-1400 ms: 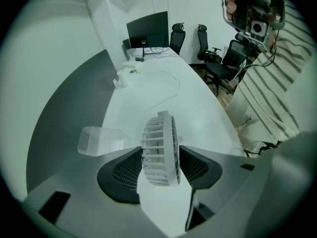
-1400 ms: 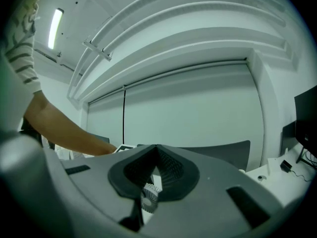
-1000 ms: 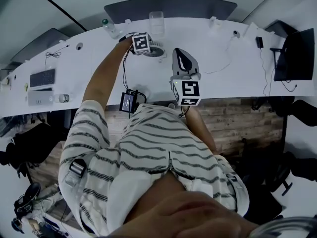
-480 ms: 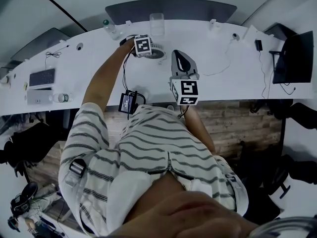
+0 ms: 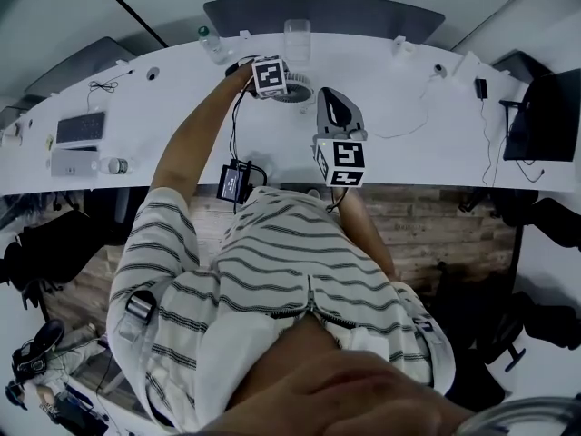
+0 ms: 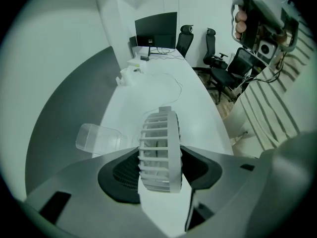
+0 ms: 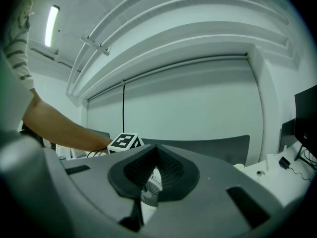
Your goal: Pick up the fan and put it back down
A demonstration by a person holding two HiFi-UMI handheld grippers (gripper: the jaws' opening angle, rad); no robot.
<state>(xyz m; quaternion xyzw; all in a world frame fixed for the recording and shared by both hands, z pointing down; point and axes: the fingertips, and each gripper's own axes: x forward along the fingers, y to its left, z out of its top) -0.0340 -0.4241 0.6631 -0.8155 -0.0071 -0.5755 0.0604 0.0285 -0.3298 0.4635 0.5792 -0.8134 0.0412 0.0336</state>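
A small white fan [image 6: 159, 148] with a slatted grille stands on edge between the dark pads of my left gripper [image 6: 159, 156], which is shut on it from both sides above the white desk [image 6: 148, 98]. In the head view the left gripper [image 5: 287, 86] reaches to the desk's far side, where the fan [image 5: 296, 91] shows beside its marker cube. My right gripper [image 5: 338, 109] hovers level over the middle of the desk, shut and holding nothing. Through the narrow slit under its touching tips [image 7: 156, 155] I glimpse the fan [image 7: 150, 195].
A clear plastic container [image 6: 96, 139] lies just behind the fan, and a bottle [image 5: 207, 42] stands to its left. A thin cable [image 6: 173, 86] trails across the desk toward a monitor [image 6: 156, 29]. A keyboard [image 5: 80, 127] lies far left. Office chairs [image 6: 218, 58] stand on the right.
The left gripper and its marker cube have shifted slightly up and right in the head view, the fan along with them. The right gripper has stayed put.
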